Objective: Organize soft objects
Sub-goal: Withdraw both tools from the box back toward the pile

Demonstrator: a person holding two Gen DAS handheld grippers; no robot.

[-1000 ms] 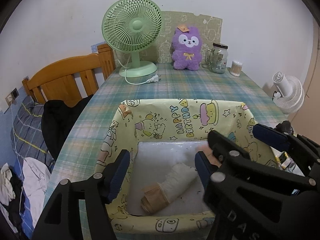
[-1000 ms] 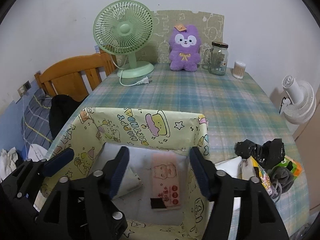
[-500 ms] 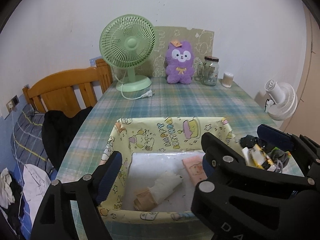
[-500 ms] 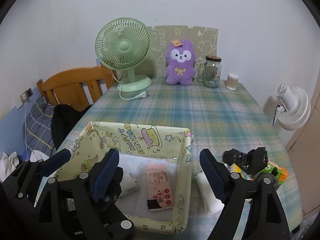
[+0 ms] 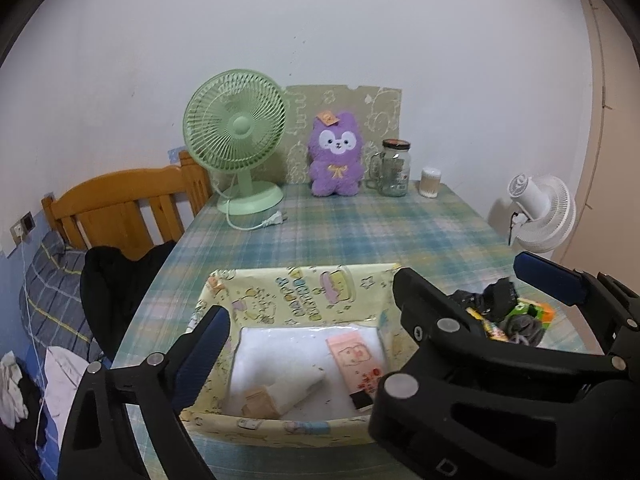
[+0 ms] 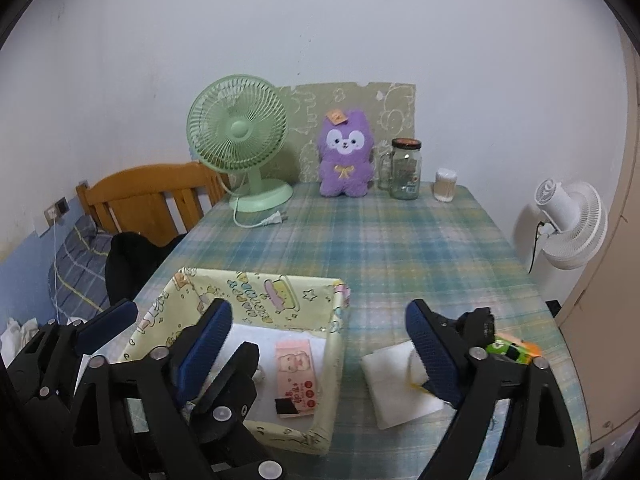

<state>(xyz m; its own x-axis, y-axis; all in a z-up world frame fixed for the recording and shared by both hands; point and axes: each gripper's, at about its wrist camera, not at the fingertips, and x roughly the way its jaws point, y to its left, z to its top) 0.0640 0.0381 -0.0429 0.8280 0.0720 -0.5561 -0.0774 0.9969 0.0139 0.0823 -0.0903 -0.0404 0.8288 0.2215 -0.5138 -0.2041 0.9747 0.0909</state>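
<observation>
A yellow cartoon-print box (image 5: 304,300) stands at the near end of the table. On its white floor lie a rolled white and beige cloth (image 5: 292,394) and a pink tissue pack (image 5: 356,364), which the right wrist view also shows (image 6: 294,376). My left gripper (image 5: 312,332) hovers above the box with its jaws opening and nothing between them. My right gripper (image 6: 318,312) hangs over the box's right wall, its jaws also opening and empty. A folded white cloth (image 6: 396,384) lies on the table right of the box.
A pile of black plastic and a green-orange packet (image 6: 512,350) sits at the near right. At the far end stand a green fan (image 6: 240,136), a purple plush (image 6: 346,156), a glass jar (image 6: 406,170) and a swab pot (image 6: 446,186). A wooden chair (image 6: 148,196) with black clothing is on the left.
Both grippers have risen and drawn back from inside the box, and their jaws have widened. The rolled cloth and the pink pack stay on the box floor.
</observation>
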